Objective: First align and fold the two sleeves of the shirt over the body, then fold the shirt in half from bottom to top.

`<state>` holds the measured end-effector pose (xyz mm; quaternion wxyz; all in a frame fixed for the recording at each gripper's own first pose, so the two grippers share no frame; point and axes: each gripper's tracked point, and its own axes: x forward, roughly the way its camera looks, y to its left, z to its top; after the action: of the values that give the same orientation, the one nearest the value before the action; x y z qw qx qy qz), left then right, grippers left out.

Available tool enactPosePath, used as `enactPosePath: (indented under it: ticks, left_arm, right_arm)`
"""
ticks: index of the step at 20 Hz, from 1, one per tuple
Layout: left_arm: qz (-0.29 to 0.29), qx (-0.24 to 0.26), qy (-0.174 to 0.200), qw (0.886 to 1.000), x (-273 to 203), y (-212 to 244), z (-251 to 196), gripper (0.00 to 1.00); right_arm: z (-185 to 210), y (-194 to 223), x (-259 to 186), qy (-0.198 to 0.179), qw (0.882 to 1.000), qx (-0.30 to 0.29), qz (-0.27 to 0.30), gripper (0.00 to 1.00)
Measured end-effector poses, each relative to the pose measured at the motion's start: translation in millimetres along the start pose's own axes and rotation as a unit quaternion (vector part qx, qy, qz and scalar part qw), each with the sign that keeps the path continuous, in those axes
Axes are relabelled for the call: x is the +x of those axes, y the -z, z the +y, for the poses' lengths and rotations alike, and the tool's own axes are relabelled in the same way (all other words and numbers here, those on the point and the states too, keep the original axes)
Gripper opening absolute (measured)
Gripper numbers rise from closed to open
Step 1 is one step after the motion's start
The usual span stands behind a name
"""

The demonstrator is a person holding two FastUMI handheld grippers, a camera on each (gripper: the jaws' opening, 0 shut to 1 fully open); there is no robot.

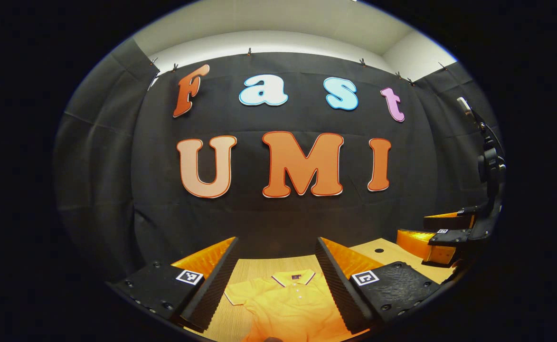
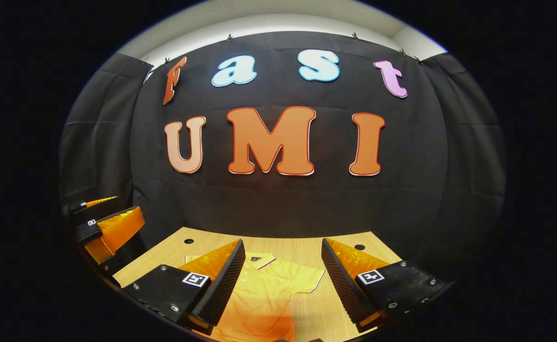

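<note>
The left gripper (image 1: 276, 270) hangs above the wooden table (image 1: 259, 266), jaws spread wide and holding nothing; the yellow polo shirt (image 1: 287, 304) lies flat below and ahead, collar away, long axis running away from it. The right gripper (image 2: 280, 268), equally wide and empty, hangs over the shirt's right sleeve (image 2: 309, 278), so each gripper seems nearest its own sleeve; both sleeves look unfolded

Shirt (image 1: 287, 304) – soft matt knit cloth, piped collar. Table (image 2: 340, 254) – pale wood-grain, smooth, low sheen. Left gripper (image 1: 277, 266) and right gripper (image 2: 282, 270) – ribbed inner finger faces, rough-textured matt plastic bodies, glossy side panels.
</note>
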<state>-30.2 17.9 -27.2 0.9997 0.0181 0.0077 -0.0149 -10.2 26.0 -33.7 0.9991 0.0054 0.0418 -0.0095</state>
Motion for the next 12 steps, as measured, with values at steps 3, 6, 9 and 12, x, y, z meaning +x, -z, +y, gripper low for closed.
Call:
enactPosePath:
  ticks: [3, 6, 9, 12]
  left_arm:
    - [0.003, 0.004, 0.009, 1.0, -2, 4, 6, 0.98]
    - [0.011, 0.006, 0.021, 1.0, -5, 17, 8, 0.98]
    - [0.027, 0.003, 0.021, 0.999, -6, 29, 12, 0.98]
    - [0.029, 0.01, 0.005, 1.0, -5, 31, 17, 0.98]
  right_arm:
    - [-4, 10, 2, 0.015, 1.0, -0.004, 0.017, 0.98]
    - [-13, 25, 5, 0.032, 0.999, -0.001, 0.041, 0.98]
    - [-30, 38, 9, 0.052, 0.997, 0.0, 0.06, 0.98]
    - [-46, 54, 24, 0.058, 0.995, 0.003, 0.084, 0.98]
